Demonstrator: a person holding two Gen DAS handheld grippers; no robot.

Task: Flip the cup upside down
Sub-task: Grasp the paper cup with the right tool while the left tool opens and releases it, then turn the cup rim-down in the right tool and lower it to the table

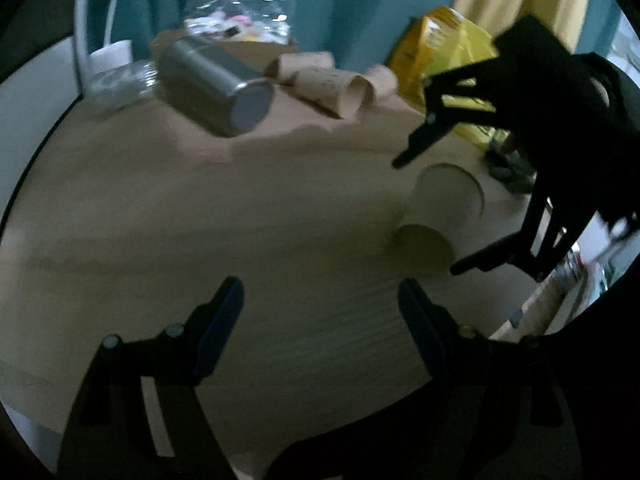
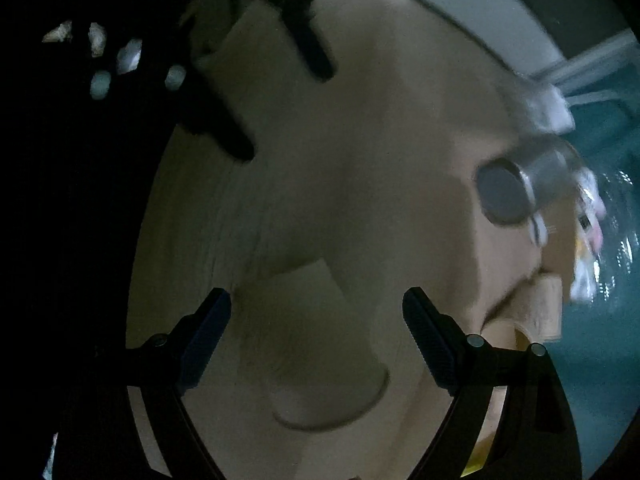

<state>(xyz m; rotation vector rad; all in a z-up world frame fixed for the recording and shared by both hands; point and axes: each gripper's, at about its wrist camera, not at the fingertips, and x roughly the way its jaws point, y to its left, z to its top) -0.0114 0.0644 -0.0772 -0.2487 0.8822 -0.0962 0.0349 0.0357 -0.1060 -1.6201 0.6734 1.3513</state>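
Note:
A tan paper cup (image 1: 438, 210) lies on its side on the round wooden table (image 1: 200, 220), at the right in the left wrist view. My right gripper (image 1: 426, 216) is open, its fingers on either side of the cup without touching. In the right wrist view the cup (image 2: 316, 340) lies between the open fingers, rim toward the camera, base away. My left gripper (image 1: 320, 300) is open and empty over the middle of the table; it also shows at the upper left of the right wrist view (image 2: 288, 116).
A steel tumbler (image 1: 218, 86) lies on its side at the back left (image 2: 516, 188). Cardboard tubes (image 1: 336, 80), a yellow bag (image 1: 444, 56), a clear plastic bag (image 1: 236, 12) and a white lamp base (image 1: 108, 60) crowd the far edge.

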